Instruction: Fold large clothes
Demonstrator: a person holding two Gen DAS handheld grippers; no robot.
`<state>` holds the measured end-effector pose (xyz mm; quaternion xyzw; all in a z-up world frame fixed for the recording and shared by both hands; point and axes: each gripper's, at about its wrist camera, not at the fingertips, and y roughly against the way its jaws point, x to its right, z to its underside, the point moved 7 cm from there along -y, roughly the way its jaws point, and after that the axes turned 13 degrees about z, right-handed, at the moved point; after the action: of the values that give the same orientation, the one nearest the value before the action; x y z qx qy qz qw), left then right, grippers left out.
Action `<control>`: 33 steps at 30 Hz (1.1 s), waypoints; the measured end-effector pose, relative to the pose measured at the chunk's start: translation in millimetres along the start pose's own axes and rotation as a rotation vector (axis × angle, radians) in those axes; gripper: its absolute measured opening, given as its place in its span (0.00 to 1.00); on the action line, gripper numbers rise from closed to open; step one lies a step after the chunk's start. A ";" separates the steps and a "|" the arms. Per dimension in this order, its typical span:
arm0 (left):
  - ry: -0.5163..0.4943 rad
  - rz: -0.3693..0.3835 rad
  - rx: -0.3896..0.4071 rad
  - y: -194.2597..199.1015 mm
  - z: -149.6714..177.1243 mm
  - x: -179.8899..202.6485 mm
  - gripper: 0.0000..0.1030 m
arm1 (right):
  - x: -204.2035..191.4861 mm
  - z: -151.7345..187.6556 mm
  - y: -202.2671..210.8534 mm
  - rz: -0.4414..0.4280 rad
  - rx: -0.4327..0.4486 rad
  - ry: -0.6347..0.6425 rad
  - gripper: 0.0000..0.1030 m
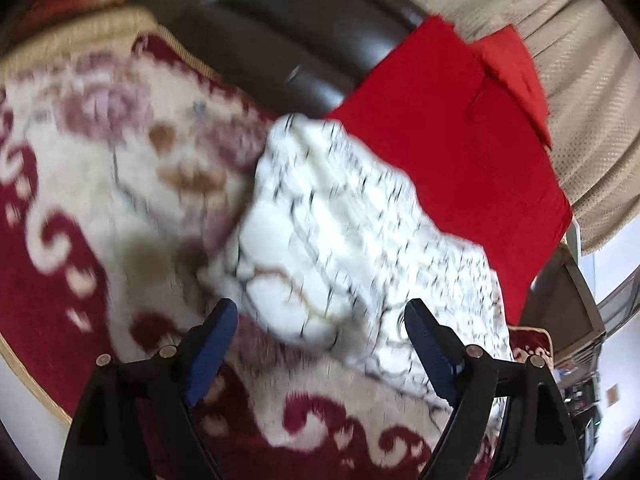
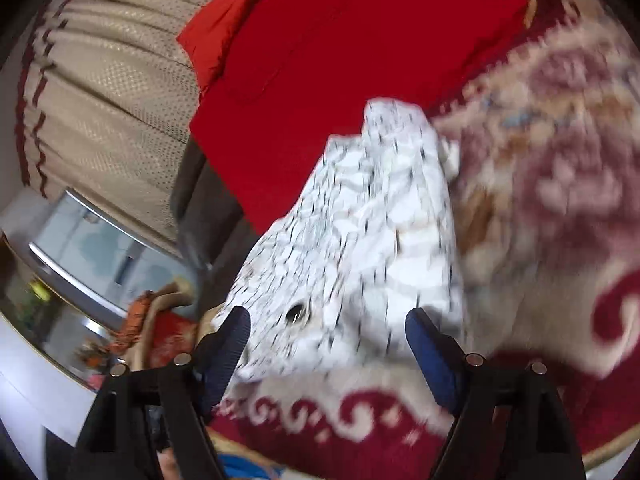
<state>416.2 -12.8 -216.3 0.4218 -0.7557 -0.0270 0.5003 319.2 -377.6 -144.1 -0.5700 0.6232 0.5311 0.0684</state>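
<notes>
A white garment [image 1: 340,240] with thin black and tan lines lies bunched on a cream and dark red floral cover [image 1: 100,168]. In the left wrist view my left gripper [image 1: 322,314] is open just in front of its near edge, blue pads apart, and nothing is pinched. The same white garment [image 2: 360,232] fills the middle of the right wrist view, with a metal eyelet [image 2: 296,314] near its lower edge. My right gripper [image 2: 328,320] is open too, its fingers on either side of that edge without pressing. Both views are blurred.
A folded red cloth [image 1: 460,152] lies behind the garment, also seen as the red cloth [image 2: 340,60]. Dark leather upholstery [image 1: 288,40] and a beige curtain [image 2: 112,92] stand behind. A glass-topped table [image 2: 80,248] is at the left in the right wrist view.
</notes>
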 end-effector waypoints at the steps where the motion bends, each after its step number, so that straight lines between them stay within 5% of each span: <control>1: 0.029 0.012 -0.011 -2.8 0.8 -4.1 0.83 | 1.9 6.6 -2.7 -0.003 -0.032 -0.016 0.80; 7: 0.243 0.086 0.005 -24.8 -11.3 -34.6 0.83 | 11.0 19.4 -31.9 -0.012 -0.126 -0.112 0.80; 11: 0.261 0.078 0.058 -37.1 -24.2 -37.0 0.83 | 18.1 18.8 -60.4 -0.017 -0.171 -0.205 0.81; 16: 0.221 0.093 0.090 -52.1 -34.9 -33.1 0.82 | 11.6 -2.5 -74.0 -0.001 -0.098 -0.229 0.80; 20: 0.162 0.094 0.099 -54.5 -37.3 -26.7 0.59 | 20.1 -30.7 -73.3 0.038 0.043 -0.295 0.79; 22: 0.179 0.098 0.093 -58.7 -37.6 -29.3 0.59 | 32.9 -42.4 -81.4 0.066 0.069 -0.345 0.71; 24: 0.212 0.113 0.077 -65.1 -36.1 -33.3 0.64 | 40.9 -47.4 -89.8 0.056 0.047 -0.386 0.52; 27: 0.174 0.110 0.064 -69.2 -37.5 -28.3 0.67 | 34.0 -46.7 -93.7 0.082 0.020 -0.311 0.35; 31: 0.149 0.127 0.084 -65.7 -39.4 -21.2 0.25 | 16.3 -47.9 -88.6 0.114 0.037 -0.190 0.26; 33: 0.107 0.131 0.094 -61.9 -41.2 -11.6 0.19 | 10.1 -47.1 -81.5 0.116 0.052 -0.152 0.24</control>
<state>487.8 -29.2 -232.9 0.3953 -0.7543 0.0637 0.5203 404.1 -401.5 -178.6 -0.4891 0.6618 0.5594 0.0993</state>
